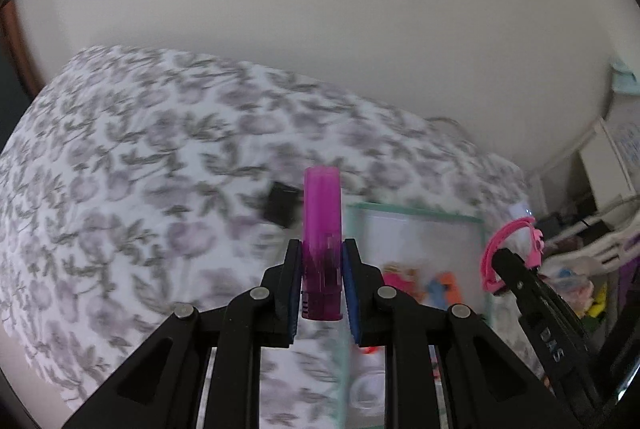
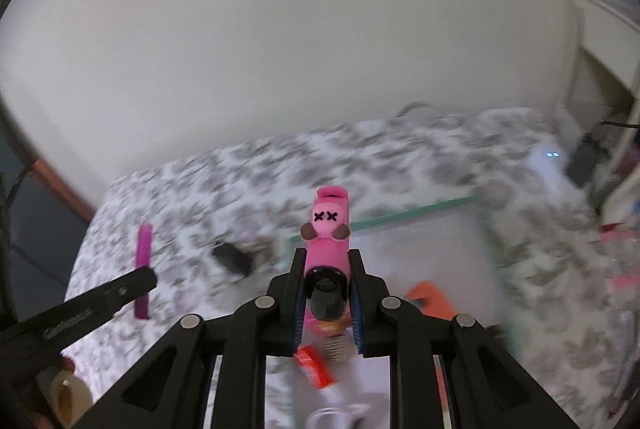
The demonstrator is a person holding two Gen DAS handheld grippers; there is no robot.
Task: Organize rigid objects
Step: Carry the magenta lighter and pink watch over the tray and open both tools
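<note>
Purple plastic fills my left gripper [image 1: 321,289]: its jaws are clamped on the lower end of a translucent purple stick [image 1: 322,225], the blue pads pressing both sides, and the stick stands upright above the fingertips. My right gripper [image 2: 328,293] has its jaws closed tight on a pink toy [image 2: 329,233] with two crossed black eyes and small brown ears, a black knob at its near end sitting between the pads.

Just below both grippers lies a clear bin [image 1: 416,215] with a pale green rim; blurred orange, pink and white bits lie inside it, and I cannot make out what they are. From the left wrist camera my right gripper shows at the bin's right edge with the pink toy curving above it. From the right wrist camera the left gripper enters from the left, carrying the purple stick.

Beyond the bin's far-left corner a small black block [image 1: 280,205] rests on the flowered bedspread [image 1: 140,169], apart from the bin. The bedspread spreads wide and bare to the left. Farther back stands a plain pale wall [image 1: 320,9], with cluttered shelving [image 1: 616,157] crowding the right side.
</note>
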